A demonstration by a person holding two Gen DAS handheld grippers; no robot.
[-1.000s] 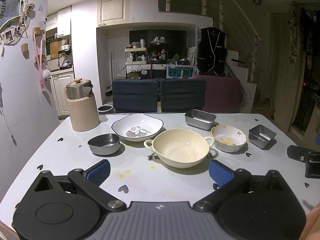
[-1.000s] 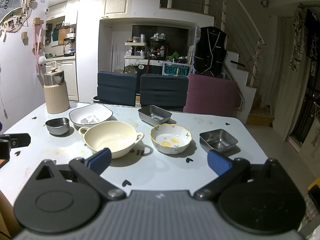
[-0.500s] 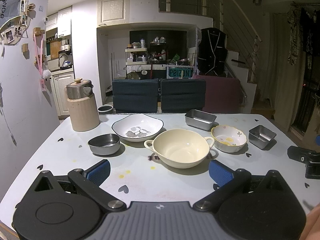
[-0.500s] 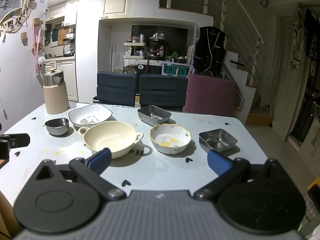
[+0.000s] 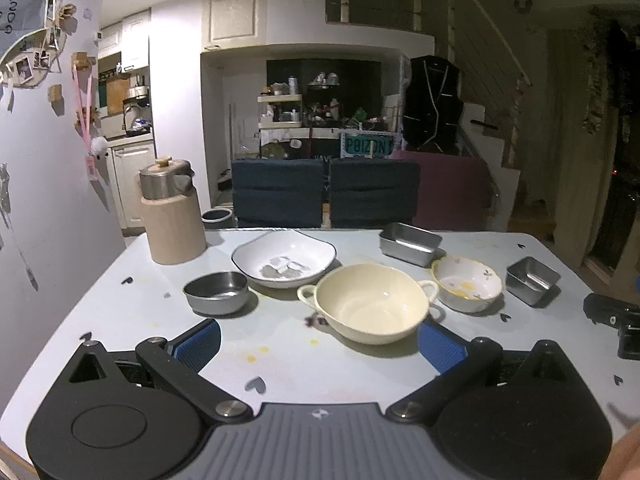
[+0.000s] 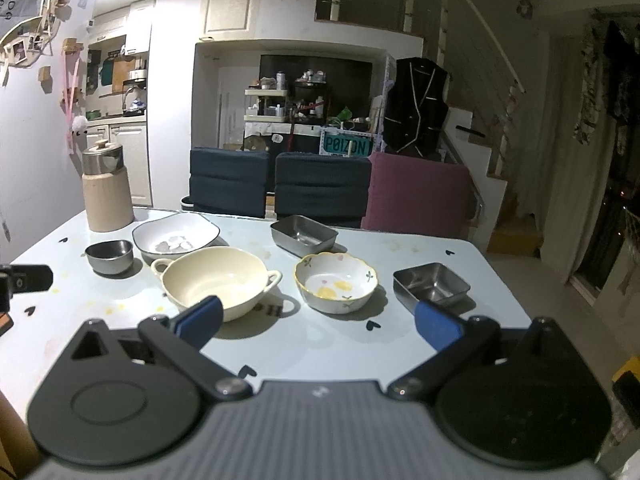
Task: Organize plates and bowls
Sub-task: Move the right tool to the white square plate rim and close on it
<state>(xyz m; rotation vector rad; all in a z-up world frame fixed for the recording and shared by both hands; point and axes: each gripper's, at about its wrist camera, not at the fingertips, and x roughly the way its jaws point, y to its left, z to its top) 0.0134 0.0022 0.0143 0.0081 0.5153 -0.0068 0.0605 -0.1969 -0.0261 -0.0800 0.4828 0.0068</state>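
Observation:
A cream two-handled bowl (image 5: 368,300) (image 6: 216,276) sits mid-table. Behind it lies a white dark-rimmed plate (image 5: 284,258) (image 6: 176,236). A small steel round bowl (image 5: 216,292) (image 6: 109,255) is at the left. A floral yellow-rimmed bowl (image 5: 466,284) (image 6: 336,282) is at the right. A steel rectangular tin (image 5: 408,242) (image 6: 304,236) stands behind, a square steel tin (image 5: 530,278) (image 6: 431,285) far right. My left gripper (image 5: 320,342) is open, just short of the cream bowl. My right gripper (image 6: 318,322) is open, in front of the floral bowl.
A beige canister with a steel lid (image 5: 170,216) (image 6: 106,188) stands at the table's (image 5: 280,364) back left. Two dark chairs (image 5: 324,192) and a maroon one (image 6: 416,196) line the far edge. The other gripper's tip shows at each view's side (image 5: 612,318) (image 6: 24,280).
Both grippers have drifted slightly forward toward the dishes; the dishes have not moved.

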